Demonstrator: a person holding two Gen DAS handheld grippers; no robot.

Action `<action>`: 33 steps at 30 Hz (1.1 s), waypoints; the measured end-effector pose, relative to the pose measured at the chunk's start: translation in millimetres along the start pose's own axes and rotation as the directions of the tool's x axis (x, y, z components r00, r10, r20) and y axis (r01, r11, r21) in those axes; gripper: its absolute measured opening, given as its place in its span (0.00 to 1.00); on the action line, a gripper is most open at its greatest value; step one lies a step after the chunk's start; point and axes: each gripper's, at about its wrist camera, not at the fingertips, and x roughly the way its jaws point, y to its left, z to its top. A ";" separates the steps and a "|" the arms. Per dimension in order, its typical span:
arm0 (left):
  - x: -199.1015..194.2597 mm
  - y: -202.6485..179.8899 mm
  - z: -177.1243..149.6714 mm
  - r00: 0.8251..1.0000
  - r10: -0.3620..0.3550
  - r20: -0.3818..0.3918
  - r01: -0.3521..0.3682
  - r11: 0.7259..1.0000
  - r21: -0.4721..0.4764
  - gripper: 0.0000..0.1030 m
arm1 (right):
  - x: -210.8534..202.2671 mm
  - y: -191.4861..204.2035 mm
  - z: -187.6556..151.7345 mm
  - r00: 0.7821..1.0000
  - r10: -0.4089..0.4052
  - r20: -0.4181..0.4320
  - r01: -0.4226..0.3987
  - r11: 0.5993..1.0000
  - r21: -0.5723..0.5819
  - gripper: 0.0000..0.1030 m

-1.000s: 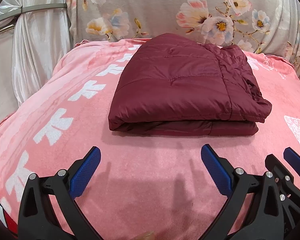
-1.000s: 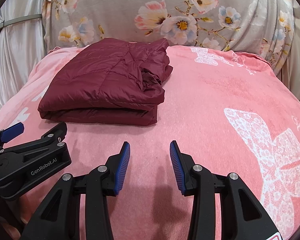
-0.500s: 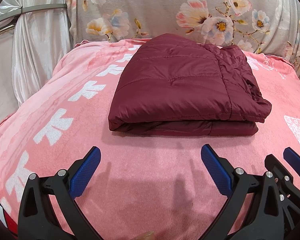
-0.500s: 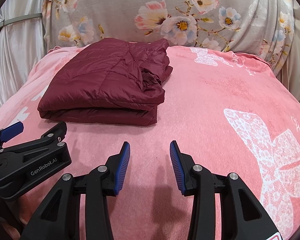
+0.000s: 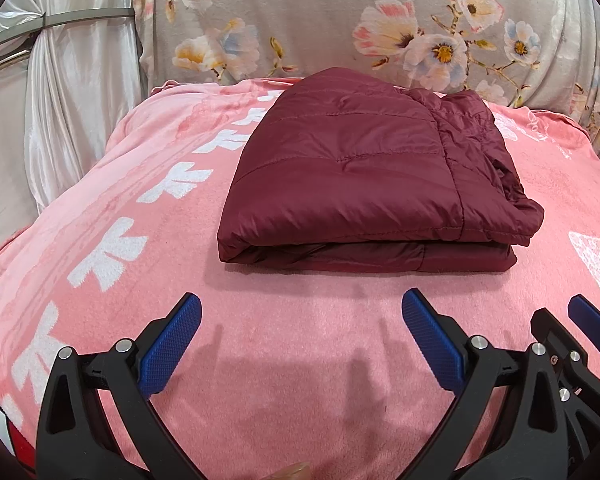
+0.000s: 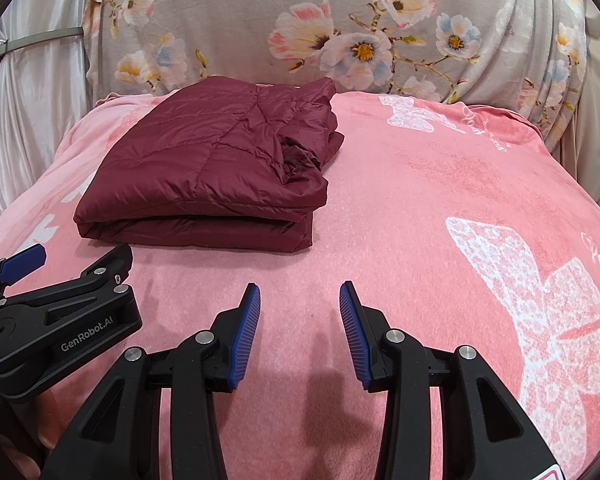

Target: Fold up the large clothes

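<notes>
Jacket (image 5: 364,176), maroon and folded, lies mid-frame on pink blanket (image 5: 300,340); floral cloth (image 5: 340,20) hangs behind. Left gripper (image 5: 300,320) and right gripper (image 6: 300,312) hover released, nothing between them and it.

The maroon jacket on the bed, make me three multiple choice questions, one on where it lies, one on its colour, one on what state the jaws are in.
1. Where does the jacket lie?
A. on the pink blanket
B. hung on the curtain
C. in the left gripper

2. What colour is the jacket?
A. navy
B. maroon
C. white

3. How do both grippers' jaws stand?
A. shut on the jacket
B. shut on the blanket
C. open, holding nothing

Answers:
1 A: it rests folded on the pink blanket, beyond both grippers.
2 B: its quilted shell is dark red in both views.
3 C: the left gripper and the right gripper show bare blanket between their blue pads.
</notes>
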 end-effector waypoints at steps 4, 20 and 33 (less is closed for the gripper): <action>-0.1 -0.2 -0.2 1.000 0.000 0.000 0.000 1.000 -0.001 0.95 | 0.0 0.0 -0.2 1.000 0.001 0.000 -0.001 1.000 -0.001 0.38; 1.8 -2.6 2.8 1.000 -0.021 -0.010 0.021 1.000 0.014 0.95 | 0.1 1.2 -0.5 1.000 -0.010 -0.004 0.009 1.000 -0.014 0.38; 2.0 -1.5 0.7 1.000 -0.018 -0.004 0.018 1.000 0.009 0.95 | 0.4 -0.7 -0.3 1.000 -0.010 -0.002 0.010 1.000 -0.017 0.38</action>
